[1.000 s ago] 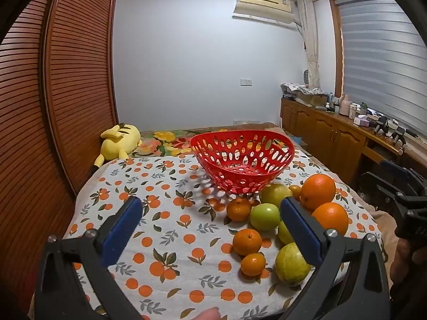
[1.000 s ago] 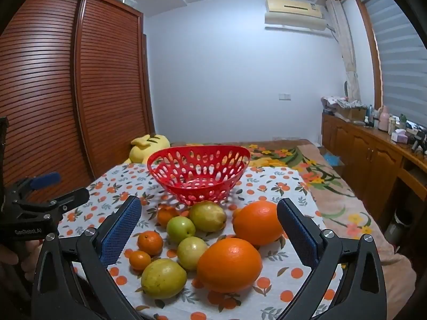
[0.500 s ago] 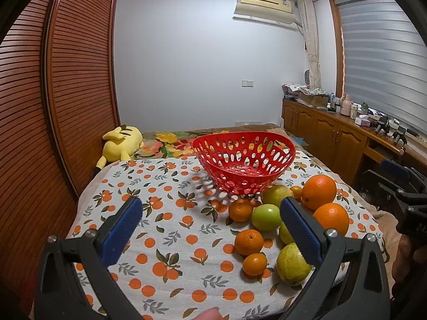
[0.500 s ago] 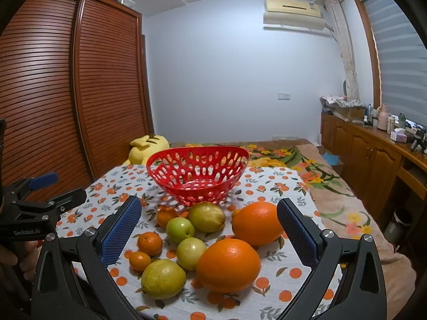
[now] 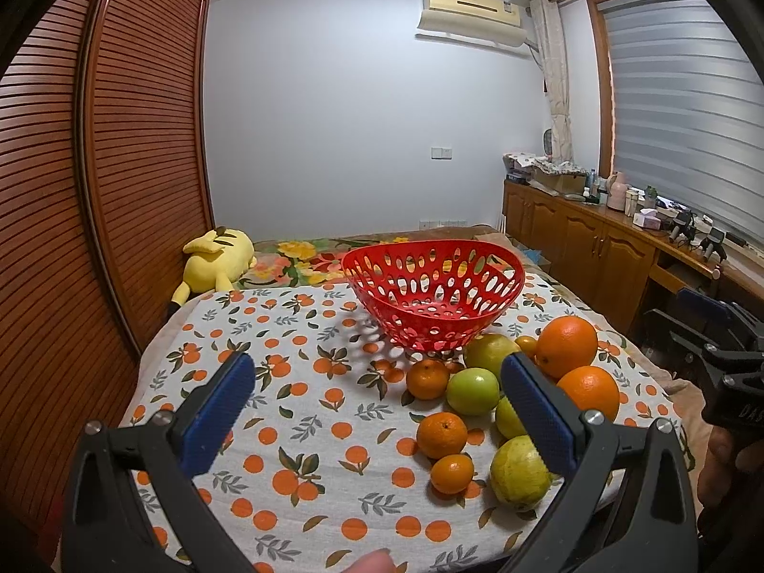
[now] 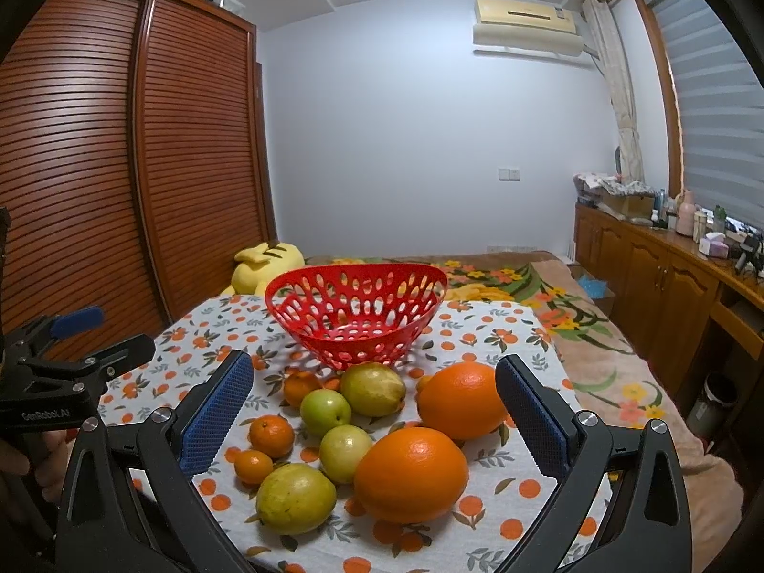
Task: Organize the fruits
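Nothing has moved: both the left gripper (image 5: 377,410) and right gripper (image 6: 372,410) hover wide open, empty, before the fruits (image 6: 410,472).

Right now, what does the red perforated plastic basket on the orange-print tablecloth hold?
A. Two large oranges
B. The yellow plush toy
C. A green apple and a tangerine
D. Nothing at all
D: the red perforated plastic basket shows only its own bare holes inside, while the large oranges, green fruits and small tangerines all lie on the orange-print tablecloth in front of it.
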A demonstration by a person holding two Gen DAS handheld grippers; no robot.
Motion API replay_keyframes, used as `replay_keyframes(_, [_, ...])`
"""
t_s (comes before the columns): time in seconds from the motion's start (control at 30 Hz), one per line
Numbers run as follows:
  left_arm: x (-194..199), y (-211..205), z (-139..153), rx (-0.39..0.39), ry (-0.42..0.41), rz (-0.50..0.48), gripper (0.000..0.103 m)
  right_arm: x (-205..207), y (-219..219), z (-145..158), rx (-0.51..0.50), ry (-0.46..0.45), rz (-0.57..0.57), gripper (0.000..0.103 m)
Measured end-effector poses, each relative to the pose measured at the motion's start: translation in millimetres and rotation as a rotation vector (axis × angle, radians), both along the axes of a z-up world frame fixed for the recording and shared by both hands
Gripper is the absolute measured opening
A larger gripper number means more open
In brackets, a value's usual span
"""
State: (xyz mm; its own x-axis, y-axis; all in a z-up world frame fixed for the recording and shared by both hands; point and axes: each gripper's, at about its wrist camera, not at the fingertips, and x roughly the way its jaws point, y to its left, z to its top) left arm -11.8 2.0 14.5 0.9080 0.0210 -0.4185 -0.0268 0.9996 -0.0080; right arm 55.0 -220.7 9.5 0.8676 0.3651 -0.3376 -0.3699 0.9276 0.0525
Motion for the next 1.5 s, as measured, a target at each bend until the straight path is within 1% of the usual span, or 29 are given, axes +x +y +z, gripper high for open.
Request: replay_keyframes(1.5, [-5.5,-8.2,5.5,0.003,-0.014,-0.007,0.103,-2.2,2.3,0.4,-0.003,-0.002,0.0,0.103])
